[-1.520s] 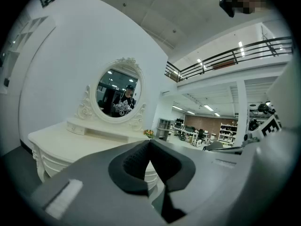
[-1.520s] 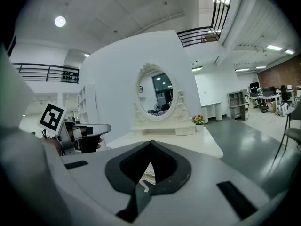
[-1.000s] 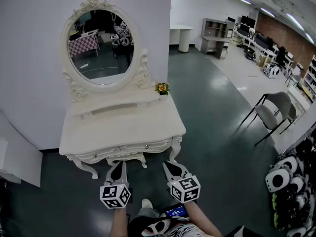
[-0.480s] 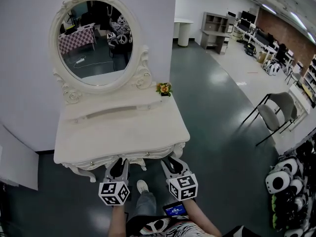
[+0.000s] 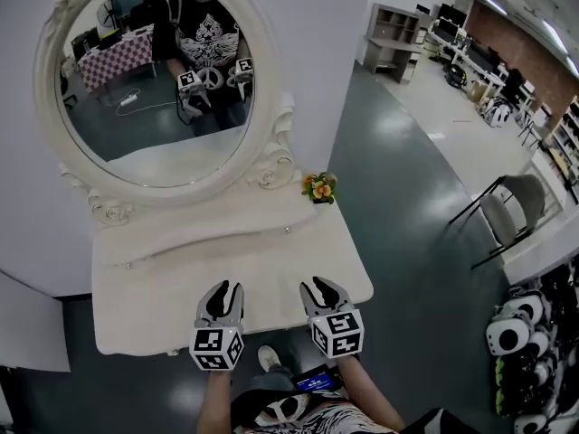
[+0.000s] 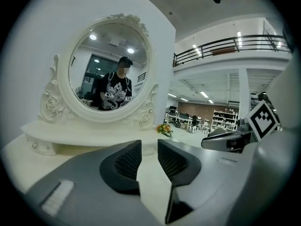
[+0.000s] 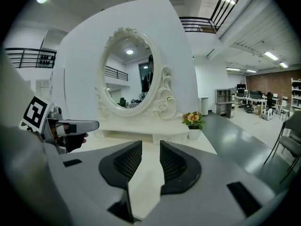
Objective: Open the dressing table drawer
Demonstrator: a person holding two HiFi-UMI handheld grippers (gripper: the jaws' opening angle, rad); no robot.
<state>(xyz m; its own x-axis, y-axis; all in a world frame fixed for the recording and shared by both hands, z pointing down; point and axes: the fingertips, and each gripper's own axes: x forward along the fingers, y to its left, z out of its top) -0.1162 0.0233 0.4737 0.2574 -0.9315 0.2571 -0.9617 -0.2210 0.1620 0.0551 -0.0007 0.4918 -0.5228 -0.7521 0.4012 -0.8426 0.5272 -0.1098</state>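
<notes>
Where scrollwork (image 5: 274, 163) rings the oval mirror (image 5: 154, 70), the tabletop (image 5: 154, 292) lies smooth.

Left tongs (image 5: 225, 287) opening, right tongs (image 5: 316, 285) apart, both empty.

A large open-plan lab hall: workstation desks (image 5: 472, 60), shelving unit (image 5: 394, 31), mezzanine railing (image 6: 225, 45).

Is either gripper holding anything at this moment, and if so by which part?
Nothing is held. The left gripper has its jaws opening with nothing between them; the right gripper has its jaws apart and empty. Both hover over the dressing table.
</notes>
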